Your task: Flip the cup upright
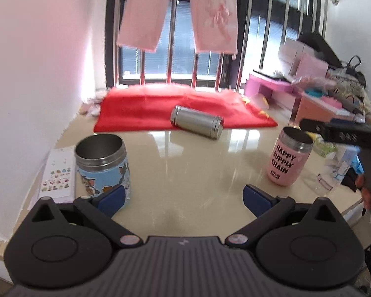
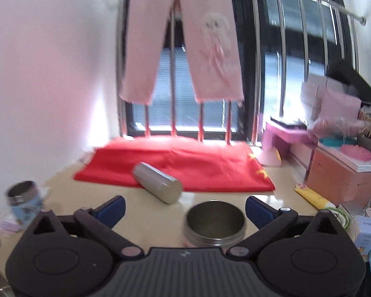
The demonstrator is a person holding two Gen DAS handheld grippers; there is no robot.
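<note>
A silver steel cup (image 1: 196, 122) lies on its side at the front edge of the red cloth (image 1: 146, 109); it also shows in the right wrist view (image 2: 157, 182). A blue cartoon cup (image 1: 104, 167) stands upright at the left, mouth up, just beyond my left gripper's left fingertip (image 1: 113, 198). A pink "HAPPY SUPPLY CHAIN" cup (image 1: 289, 157) stands upright at the right. My left gripper (image 1: 184, 198) is open and empty. My right gripper (image 2: 185, 209) is open, above and just behind the pink cup's steel mouth (image 2: 215, 222).
The beige glossy table (image 1: 185, 163) ends at a white wall on the left. A sticker sheet (image 1: 58, 173) lies beside the blue cup. Boxes, a pink stool (image 2: 284, 138) and clutter crowd the right side. Pink trousers (image 2: 185, 37) hang over the barred window.
</note>
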